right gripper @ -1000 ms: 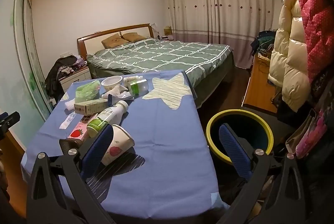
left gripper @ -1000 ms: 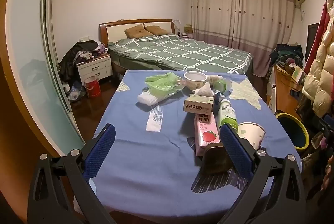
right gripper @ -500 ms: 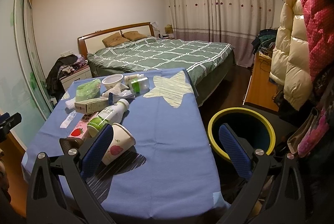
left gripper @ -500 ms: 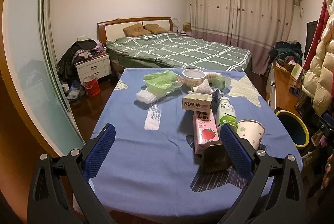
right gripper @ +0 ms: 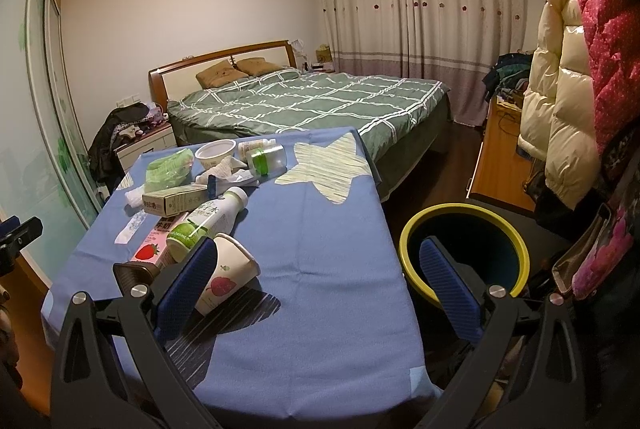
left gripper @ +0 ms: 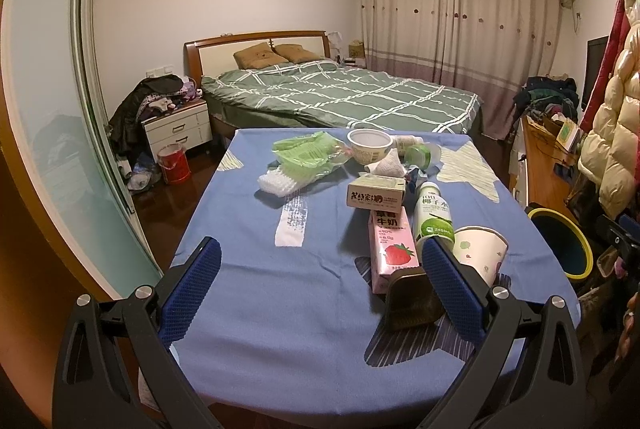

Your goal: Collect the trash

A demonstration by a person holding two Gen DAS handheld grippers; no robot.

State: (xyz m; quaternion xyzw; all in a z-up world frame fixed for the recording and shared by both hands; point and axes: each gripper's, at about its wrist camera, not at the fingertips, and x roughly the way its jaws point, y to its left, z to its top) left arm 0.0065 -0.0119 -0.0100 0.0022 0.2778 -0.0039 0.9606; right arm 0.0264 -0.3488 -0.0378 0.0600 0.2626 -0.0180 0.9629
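- Below, left hand-held gripper [left gripper: 320,283]: blue-padded fingers spread wide, nothing between them, poised above the near edge of the desk [left gripper: 248,293], which is covered with a blue cloth.
- Right hand-held gripper [right gripper: 316,289]: fingers likewise spread wide and empty, straddling the desk's right edge; its left finger sits in front of the paper cup [right gripper: 226,277], its right finger in front of the bin [right gripper: 460,213].
- Trash, near cluster: the paper cup lies on its side beside a white-and-green bottle [left gripper: 432,217], also on its side, and a pink strawberry milk carton [left gripper: 390,247] lying flat. A dark, box-like item [left gripper: 412,299] rests at the carton's near end; what it is cannot be told.
- Trash, far cluster: a tan carton [left gripper: 376,191], a green plastic bag [left gripper: 308,157], a white bowl [left gripper: 370,145], crumpled tissue [left gripper: 386,165] and a small green-capped jar [right gripper: 266,157].
- The bin: dark with a yellow rim, standing on the floor just beside the desk's right side.
- Background: a bed [left gripper: 344,97] with a green checked cover beyond the desk.
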